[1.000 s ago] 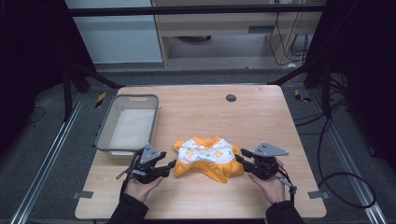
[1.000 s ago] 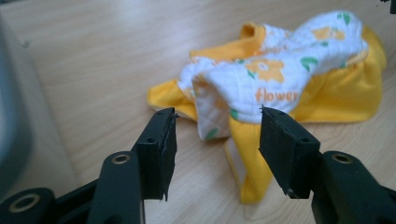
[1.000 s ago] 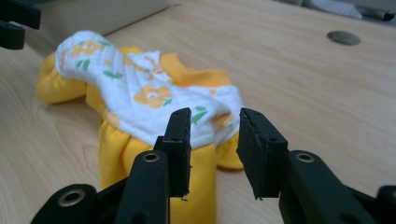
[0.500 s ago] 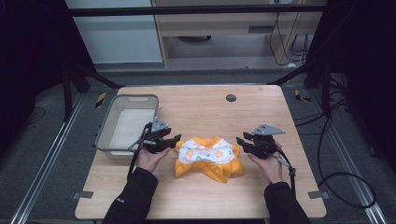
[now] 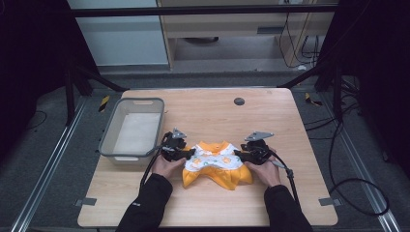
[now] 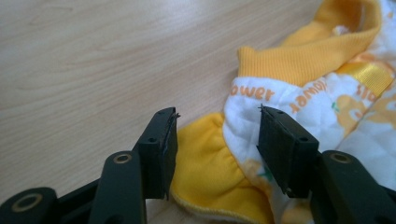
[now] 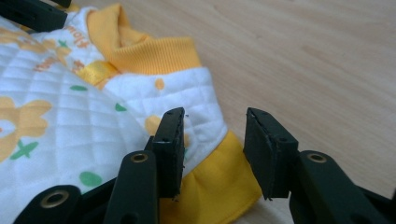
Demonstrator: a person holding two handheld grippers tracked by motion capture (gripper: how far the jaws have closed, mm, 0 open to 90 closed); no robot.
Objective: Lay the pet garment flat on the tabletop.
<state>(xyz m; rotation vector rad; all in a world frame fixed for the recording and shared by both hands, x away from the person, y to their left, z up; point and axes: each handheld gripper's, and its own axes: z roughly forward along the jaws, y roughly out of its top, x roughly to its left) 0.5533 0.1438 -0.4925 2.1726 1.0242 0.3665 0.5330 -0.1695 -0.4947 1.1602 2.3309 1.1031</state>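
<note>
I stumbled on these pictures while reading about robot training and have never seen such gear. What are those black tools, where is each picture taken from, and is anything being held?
A person sits at a wooden table holding a two-jaw tool in each hand. The top picture comes from a fixed camera above, looking down. There the left hand-held gripper and the right hand-held gripper flank a small yellow-and-white baby garment. A grey plastic basket stands to the left. The other two pictures come from cameras riding on each tool, looking along its black jaws. Both pairs of jaws stand apart around the garment's yellow-frilled sleeve edges; the right jaws have just been opening. Nothing is gripped yet.
</note>
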